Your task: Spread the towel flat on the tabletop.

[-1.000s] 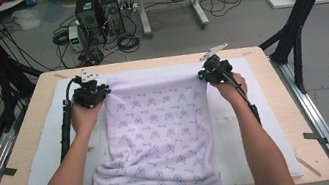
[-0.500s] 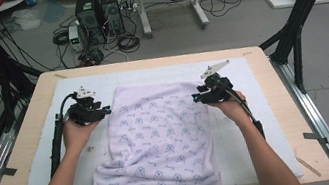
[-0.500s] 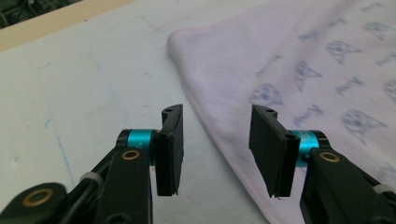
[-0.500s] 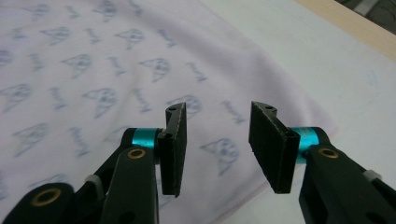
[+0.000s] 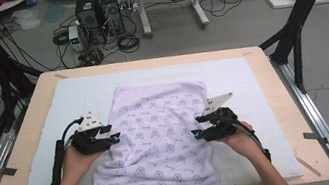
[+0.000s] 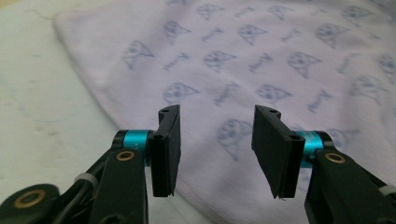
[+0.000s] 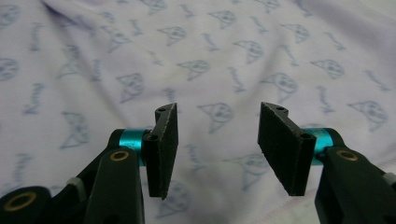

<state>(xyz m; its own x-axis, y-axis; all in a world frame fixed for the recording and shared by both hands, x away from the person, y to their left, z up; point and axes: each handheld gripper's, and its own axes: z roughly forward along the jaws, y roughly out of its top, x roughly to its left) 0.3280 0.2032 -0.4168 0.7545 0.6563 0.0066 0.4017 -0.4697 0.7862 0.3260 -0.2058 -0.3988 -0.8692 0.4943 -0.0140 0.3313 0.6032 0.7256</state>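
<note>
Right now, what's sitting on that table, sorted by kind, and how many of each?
Patterned lilac cloth: 1
White mat under it: 1
Hand-held grippers: 2, the left gripper and the right gripper, both with jaws apart and nothing between them
Total: 4

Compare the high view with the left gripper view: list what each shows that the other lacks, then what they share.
High view alone: the whole wooden table, the floor with computers and cables beyond it, the right claw at the cloth's right edge, and both forearms.

Left gripper view alone: close up, the left claw with its black pads apart and nothing between them.

Both: the lilac printed cloth lying on the white mat.
</note>
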